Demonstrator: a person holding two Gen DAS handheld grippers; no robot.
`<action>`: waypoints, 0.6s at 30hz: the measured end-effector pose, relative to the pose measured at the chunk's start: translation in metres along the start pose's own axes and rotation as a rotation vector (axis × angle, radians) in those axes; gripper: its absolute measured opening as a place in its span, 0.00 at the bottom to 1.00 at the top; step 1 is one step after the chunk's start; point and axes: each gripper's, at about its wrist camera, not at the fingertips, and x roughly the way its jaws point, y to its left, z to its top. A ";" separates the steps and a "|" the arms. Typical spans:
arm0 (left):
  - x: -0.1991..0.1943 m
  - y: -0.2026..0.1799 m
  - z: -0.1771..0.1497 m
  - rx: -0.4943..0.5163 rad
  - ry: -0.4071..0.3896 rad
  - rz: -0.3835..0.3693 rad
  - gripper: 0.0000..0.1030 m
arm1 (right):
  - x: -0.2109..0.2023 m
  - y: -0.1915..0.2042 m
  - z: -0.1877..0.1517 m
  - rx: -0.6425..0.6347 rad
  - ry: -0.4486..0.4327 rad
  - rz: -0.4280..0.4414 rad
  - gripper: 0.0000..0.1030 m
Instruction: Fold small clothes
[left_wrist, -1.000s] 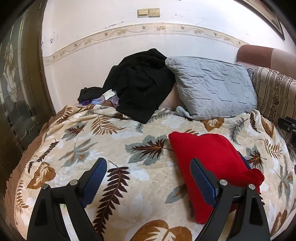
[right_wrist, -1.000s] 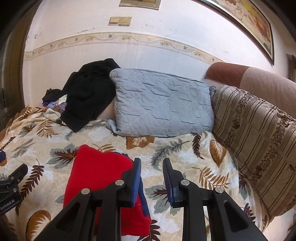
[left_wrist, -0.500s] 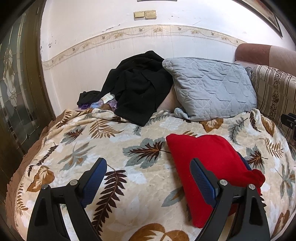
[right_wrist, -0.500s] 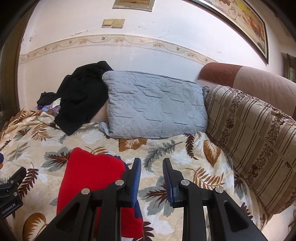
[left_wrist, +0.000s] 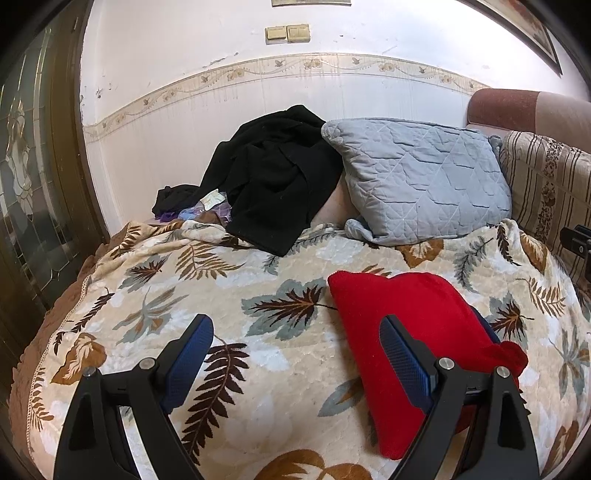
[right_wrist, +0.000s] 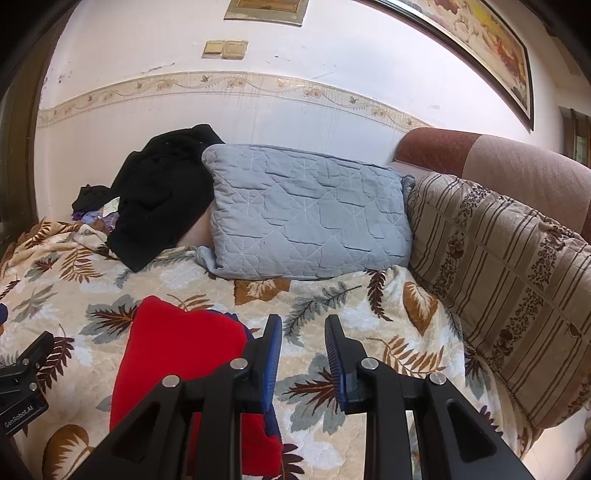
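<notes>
The red cloth (left_wrist: 413, 317) lies folded on the bed (left_wrist: 258, 369), both claws hold nothing, left claw (left_wrist: 295, 354) wide, right claw (right_wrist: 303, 362) narrow, so press edges flat gently.

Wide-open left tongs (left_wrist: 295, 343), folded red garment (left_wrist: 413, 332), leaf-print blanket (left_wrist: 207, 280)

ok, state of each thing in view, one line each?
red garment: folded, flat on the blanket, not gripped
black garment: unfolded heap against the wall
grey pillow: propped upright
left gripper: open wide, empty
right gripper: narrow gap, empty
</notes>
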 end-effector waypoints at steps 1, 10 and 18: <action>0.000 0.000 0.000 0.001 0.000 -0.001 0.89 | 0.000 0.000 0.000 -0.001 0.000 0.001 0.27; 0.000 -0.001 0.000 0.002 -0.002 0.000 0.89 | 0.001 0.000 0.001 -0.002 -0.004 0.004 0.27; 0.001 -0.005 0.000 0.016 0.005 -0.001 0.89 | 0.002 0.001 -0.002 -0.015 0.007 -0.003 0.27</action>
